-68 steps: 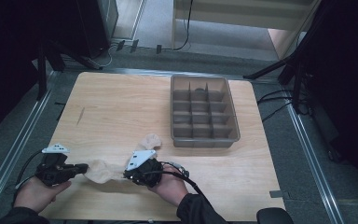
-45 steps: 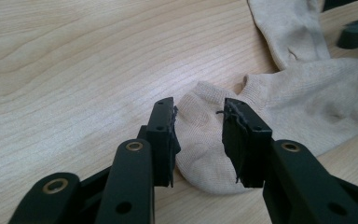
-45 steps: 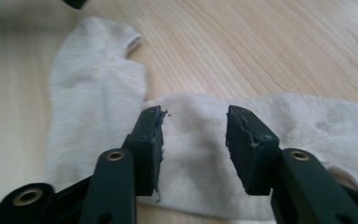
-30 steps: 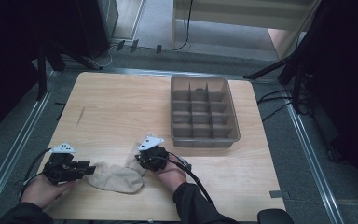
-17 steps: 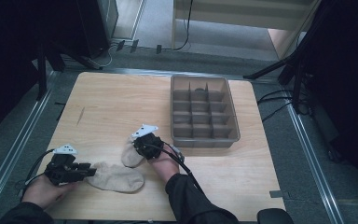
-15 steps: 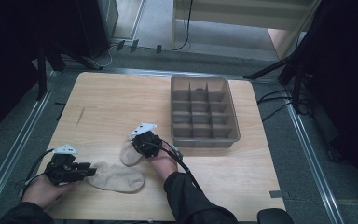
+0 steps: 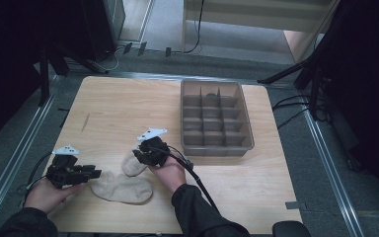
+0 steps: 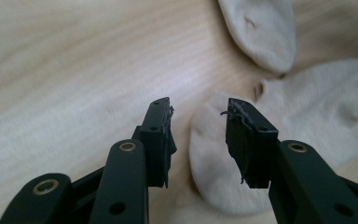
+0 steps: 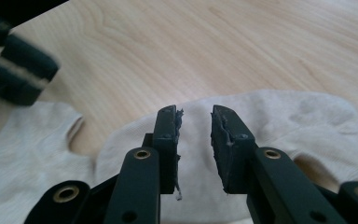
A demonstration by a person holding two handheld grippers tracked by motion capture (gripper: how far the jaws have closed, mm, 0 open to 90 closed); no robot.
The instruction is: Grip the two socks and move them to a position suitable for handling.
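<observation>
Two beige socks lie near the table's front edge. The longer sock [image 7: 123, 188] lies flat, and the shorter sock [image 7: 131, 165] sits just beyond it. My left gripper [image 7: 96, 173] rests low at the long sock's left end. Its jaws stand apart in the left gripper view [image 8: 198, 119], with the sock's end [image 8: 212, 172] under the gap and unpinched. My right gripper [image 7: 138, 156] hovers over the shorter sock. Its jaws [image 9: 196, 116] have just been opening. The sock [image 9: 289, 121] lies below them and the pads are not pressing on it.
A brown tray [image 7: 249, 129] divided into several compartments stands at the back right, with a small dark item [image 7: 211, 95] in a far cell. Cables trail from both grippers. Bare wood [image 7: 113, 113] stretches across the left and middle of the table.
The right gripper has risen a little and shifted toward the far left, and its jaws have parted. The shorter sock now shows beside it. The left gripper has stayed put.
</observation>
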